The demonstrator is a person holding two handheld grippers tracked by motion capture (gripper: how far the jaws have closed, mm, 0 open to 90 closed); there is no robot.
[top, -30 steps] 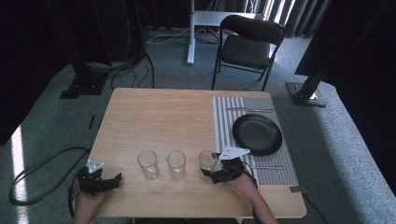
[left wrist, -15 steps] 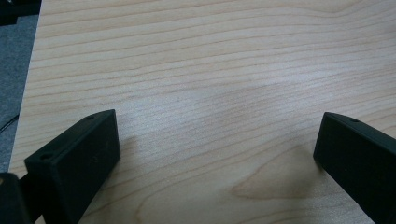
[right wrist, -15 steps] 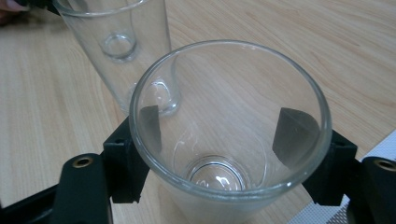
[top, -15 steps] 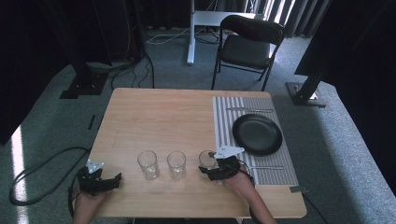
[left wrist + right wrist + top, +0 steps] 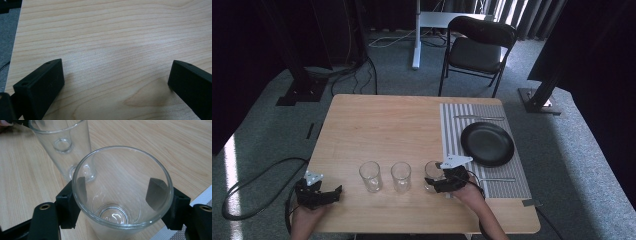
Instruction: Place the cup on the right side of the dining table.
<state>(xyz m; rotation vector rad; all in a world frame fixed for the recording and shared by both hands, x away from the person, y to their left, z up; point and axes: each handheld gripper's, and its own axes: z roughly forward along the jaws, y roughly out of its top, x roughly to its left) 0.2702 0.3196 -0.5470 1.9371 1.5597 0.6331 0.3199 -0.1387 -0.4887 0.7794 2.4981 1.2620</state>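
Glass is the thing in hand: the right one of three in a row near the tabletop's near edge, just left of the striped mat. The right gripper has it between its fingers, one on each side of the wall below the rim; whether they press it firmly I cannot tell. It looks light, rigid, smooth and breakable, so a grip low on the straight wall, with moderate force, seems safest; the slick sides may slip if tilted. The next glass stands close behind it, so a lift likely needs care. The left gripper rests at the near left corner, fingers spread wide over bare wood. A black plate lies on the mat.
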